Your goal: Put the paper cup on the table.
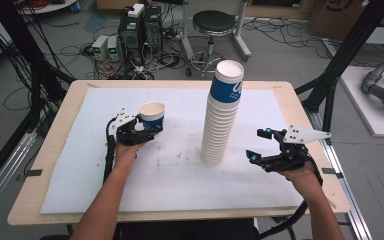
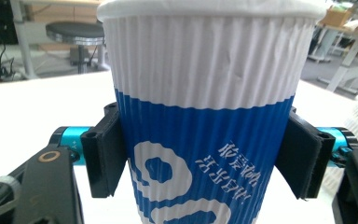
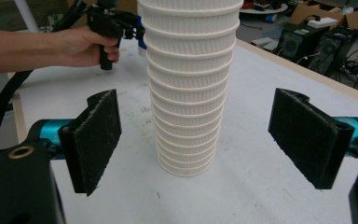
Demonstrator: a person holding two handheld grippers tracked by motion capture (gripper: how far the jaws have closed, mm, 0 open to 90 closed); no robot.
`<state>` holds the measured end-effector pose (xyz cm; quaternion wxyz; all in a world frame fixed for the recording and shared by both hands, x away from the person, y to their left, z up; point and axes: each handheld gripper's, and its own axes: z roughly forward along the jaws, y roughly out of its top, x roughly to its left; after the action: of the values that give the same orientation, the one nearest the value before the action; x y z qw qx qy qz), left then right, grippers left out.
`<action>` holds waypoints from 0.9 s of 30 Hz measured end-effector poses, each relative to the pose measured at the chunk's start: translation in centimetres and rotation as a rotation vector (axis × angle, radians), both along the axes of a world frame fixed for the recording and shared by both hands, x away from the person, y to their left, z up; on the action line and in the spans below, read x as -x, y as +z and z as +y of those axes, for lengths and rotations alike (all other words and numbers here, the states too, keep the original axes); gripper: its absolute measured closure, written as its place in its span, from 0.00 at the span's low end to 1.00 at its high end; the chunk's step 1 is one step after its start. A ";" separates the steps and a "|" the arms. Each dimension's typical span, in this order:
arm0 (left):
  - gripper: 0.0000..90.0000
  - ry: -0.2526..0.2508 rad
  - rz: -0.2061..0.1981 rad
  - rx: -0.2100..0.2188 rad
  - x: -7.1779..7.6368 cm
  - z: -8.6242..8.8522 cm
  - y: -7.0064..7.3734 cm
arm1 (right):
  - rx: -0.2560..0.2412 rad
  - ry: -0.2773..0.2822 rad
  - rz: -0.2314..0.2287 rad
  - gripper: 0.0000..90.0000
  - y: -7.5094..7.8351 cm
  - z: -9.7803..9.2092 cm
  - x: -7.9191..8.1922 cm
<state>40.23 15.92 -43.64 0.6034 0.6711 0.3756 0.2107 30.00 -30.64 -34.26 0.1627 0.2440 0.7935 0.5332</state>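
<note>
A single paper cup (image 1: 152, 114), white on top and blue below, stands upright left of centre, and my left gripper (image 1: 141, 131) is shut on its blue band. In the left gripper view both pads (image 2: 103, 156) press the sides of the cup (image 2: 205, 93); whether its base touches the table is hidden. A tall stack of white ribbed cups (image 1: 221, 117) with a blue-banded one on top rises mid-table. My right gripper (image 1: 260, 145) is open just right of the stack's base. In the right gripper view the stack (image 3: 191, 84) stands ahead of its wide-apart pads (image 3: 93, 140), untouched.
A white mat (image 1: 180, 180) covers the wooden table (image 1: 50, 150). Behind the far edge are a stool (image 1: 213, 25) and computer boxes (image 1: 141, 27) amid cables. Black frame posts (image 1: 347, 50) flank the table. The person's left hand (image 3: 81, 46) shows beyond the stack.
</note>
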 end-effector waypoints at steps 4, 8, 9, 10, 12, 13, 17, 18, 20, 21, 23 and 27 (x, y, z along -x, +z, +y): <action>0.30 0.013 0.033 -0.033 -0.5 -0.1 -0.8 | 0.004 0.003 -0.004 0.19 0.0 0.1 -0.1; 0.30 0.044 0.061 -0.057 -0.7 -0.1 -1.1 | 0.006 0.010 -0.004 0.19 0.0 0.4 -0.1; 0.30 0.046 0.065 -0.073 -0.7 -0.1 -1.0 | 0.007 0.011 -0.006 0.19 0.1 0.4 -0.1; 0.30 0.051 0.076 -0.100 -0.8 -0.3 -1.0 | 0.010 0.013 -0.006 0.19 0.1 0.4 -0.1; 0.30 0.053 0.085 -0.117 -0.9 -0.4 -1.0 | 0.010 0.015 -0.008 0.19 0.1 0.5 -0.1; 0.30 0.059 0.097 -0.126 -1.0 -0.5 -1.0 | 0.009 0.016 -0.009 0.19 0.1 0.5 -0.1; 0.29 0.071 0.135 -0.178 -1.4 -1.2 -0.9 | 0.012 0.015 -0.008 0.19 0.2 0.5 0.0; 0.29 0.072 0.136 -0.178 -1.4 -1.2 -0.9 | 0.010 0.015 -0.007 0.19 0.2 0.5 0.1; 0.29 0.068 0.137 -0.195 -1.4 -1.2 -0.8 | 0.010 0.013 -0.009 0.19 0.2 0.4 0.1; 0.28 0.065 0.137 -0.205 -1.3 -1.2 -0.8 | 0.009 0.013 -0.008 0.19 0.2 0.4 0.1; 0.27 0.059 0.150 -0.221 -1.1 -1.1 -0.6 | 0.009 0.013 -0.003 0.19 0.2 0.2 0.1; 0.26 0.032 0.176 -0.278 -0.8 -1.1 -0.5 | 0.012 0.006 -0.004 0.19 0.1 0.1 0.2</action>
<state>41.01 14.81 -44.12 0.4659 0.7580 0.4050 0.2106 29.84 -30.59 -34.16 0.1642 0.2393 0.7972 0.5294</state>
